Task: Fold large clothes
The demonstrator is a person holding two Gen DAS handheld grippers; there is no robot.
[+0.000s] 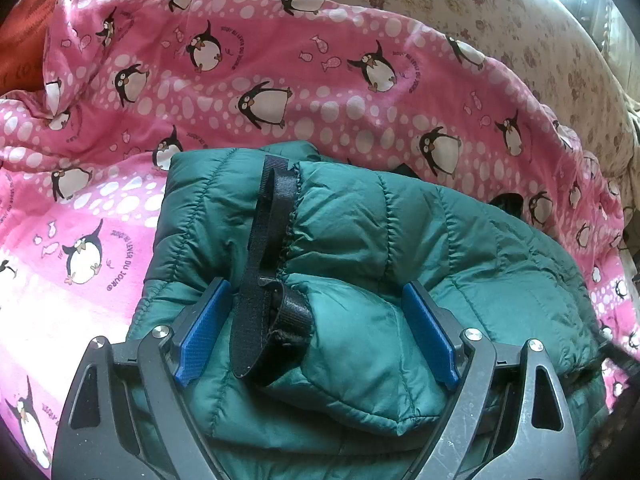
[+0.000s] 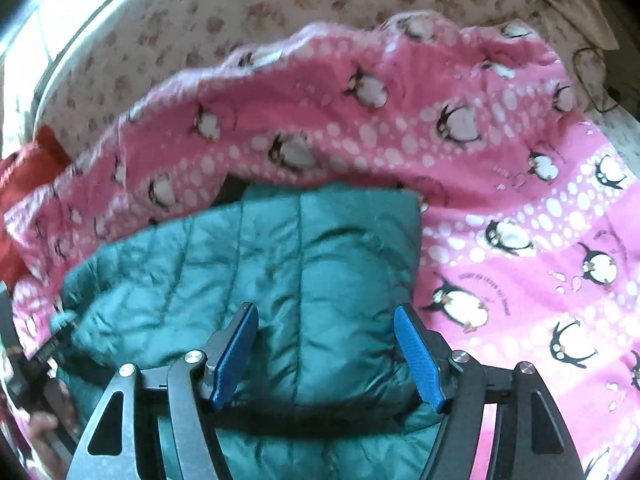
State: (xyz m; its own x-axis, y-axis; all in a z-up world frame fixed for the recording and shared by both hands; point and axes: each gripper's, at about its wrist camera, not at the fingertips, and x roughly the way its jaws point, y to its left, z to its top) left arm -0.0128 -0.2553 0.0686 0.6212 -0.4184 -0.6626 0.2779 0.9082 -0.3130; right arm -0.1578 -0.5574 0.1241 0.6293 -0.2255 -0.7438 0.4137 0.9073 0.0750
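Observation:
A green quilted jacket lies folded on a pink penguin blanket. One sleeve end with a black hook-and-loop cuff strap rests on top of it. My left gripper stands wide open astride that sleeve end, its blue pads beside the fabric without squeezing it. In the blurred right wrist view the jacket fills the middle. My right gripper hangs open over its near part, with quilted fabric below and between the pads.
A floral bedsheet lies beyond the blanket. A red-orange cloth sits at the far left and also shows in the right wrist view. A dark cable lies at the upper right. A hand is at the lower left edge.

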